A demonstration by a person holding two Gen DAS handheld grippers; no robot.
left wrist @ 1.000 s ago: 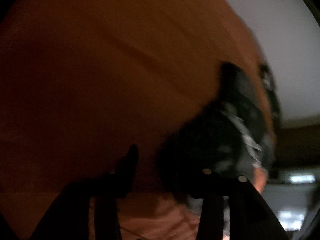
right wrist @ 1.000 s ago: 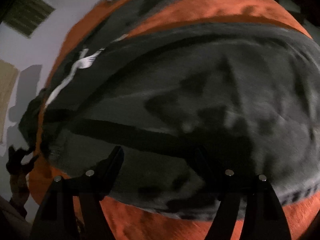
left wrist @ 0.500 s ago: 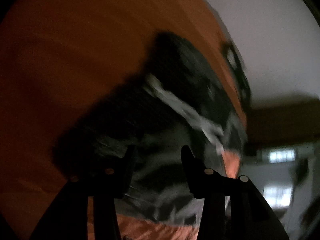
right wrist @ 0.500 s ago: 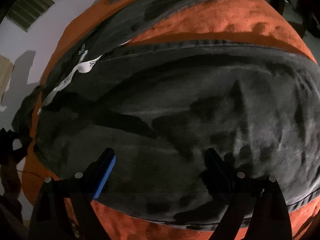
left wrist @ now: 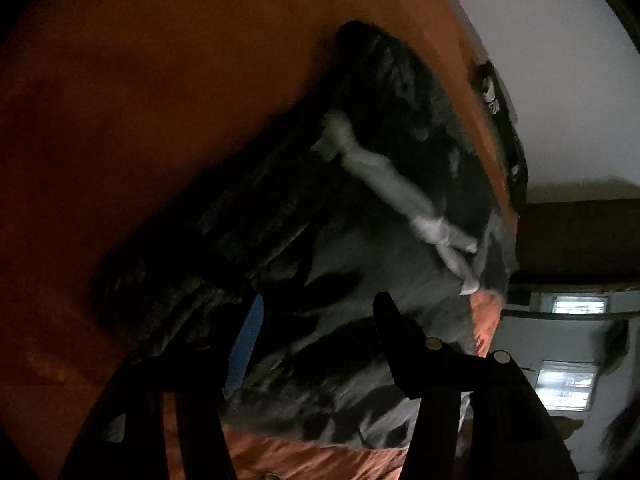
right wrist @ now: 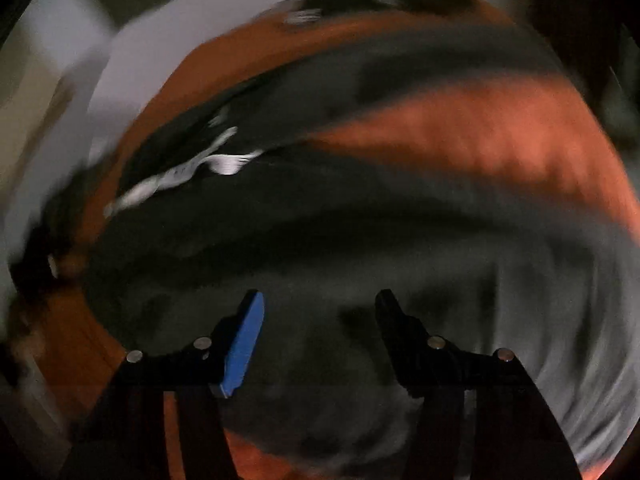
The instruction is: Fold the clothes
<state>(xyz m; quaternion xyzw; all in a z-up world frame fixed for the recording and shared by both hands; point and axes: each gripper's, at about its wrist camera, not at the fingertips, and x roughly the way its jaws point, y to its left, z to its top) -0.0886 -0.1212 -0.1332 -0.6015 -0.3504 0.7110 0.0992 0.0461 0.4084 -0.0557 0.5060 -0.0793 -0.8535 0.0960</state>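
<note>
Your left tongs [left wrist: 318, 312] stand apart, the blue-padded finger [left wrist: 245, 344] on the left and the black finger on the right, with nothing pinched between them. The dark grey garment [left wrist: 360, 264] lies directly ahead of and beneath those tips, bunched in thick folds just beyond the blue pad and flatter toward the right finger. A pale drawstring [left wrist: 400, 192] runs diagonally across the cloth, ahead of the tongs and up to their right, ending in a knot near the garment's right edge. The orange bedcover [left wrist: 140, 100] fills everything to the left of and beyond the tongs, and a strip of it shows below the cloth between the finger bases. Far right of the tongs sits a pale wall [left wrist: 560, 80] and a lit window [left wrist: 566, 388]. Your right tongs [right wrist: 320, 308] are likewise spread wide and hold nothing; this view is smeared with motion blur, so fine detail is lost. The same garment [right wrist: 360, 240] spreads ahead of and under both fingers, the drawstring [right wrist: 188, 172] streaking up to the left of the tips. A band of the bedcover [right wrist: 480, 140] shows ahead to the right, between two dark stretches of cloth.
</note>
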